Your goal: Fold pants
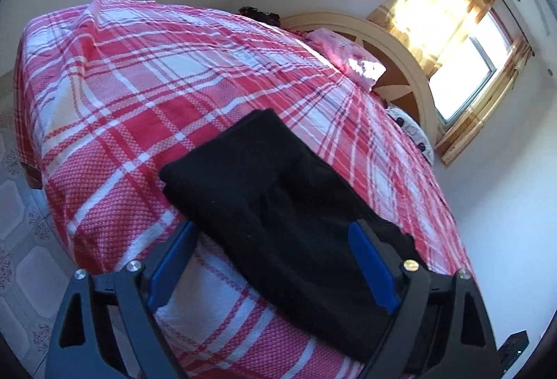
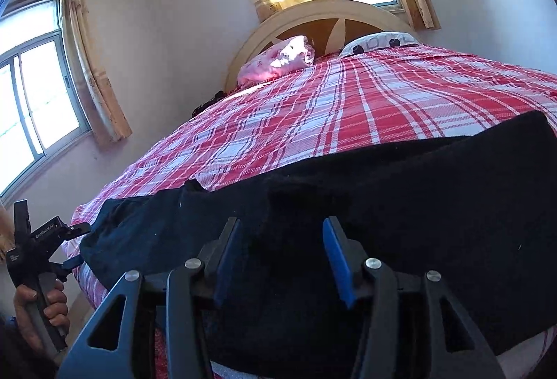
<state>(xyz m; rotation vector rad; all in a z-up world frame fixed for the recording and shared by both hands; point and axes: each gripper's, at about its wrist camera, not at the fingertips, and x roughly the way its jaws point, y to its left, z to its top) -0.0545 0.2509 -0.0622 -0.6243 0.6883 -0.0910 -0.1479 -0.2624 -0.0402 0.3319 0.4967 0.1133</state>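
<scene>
Pants half folded on bed, both claws apart.
Left wrist view: left claw (image 1: 271, 239) stands wide over the black soft fabric pants (image 1: 264, 191) on the red-white checked bed cover (image 1: 139, 93). Right wrist view: right claw (image 2: 280, 250) hangs half apart above the cloth; better grip one edge evenly.

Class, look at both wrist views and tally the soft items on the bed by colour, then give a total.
Black pants: 1
Pink pillow: 1
White pillow with dark spots: 1
Red-and-white checked bedspread: 1
Total: 4
</scene>
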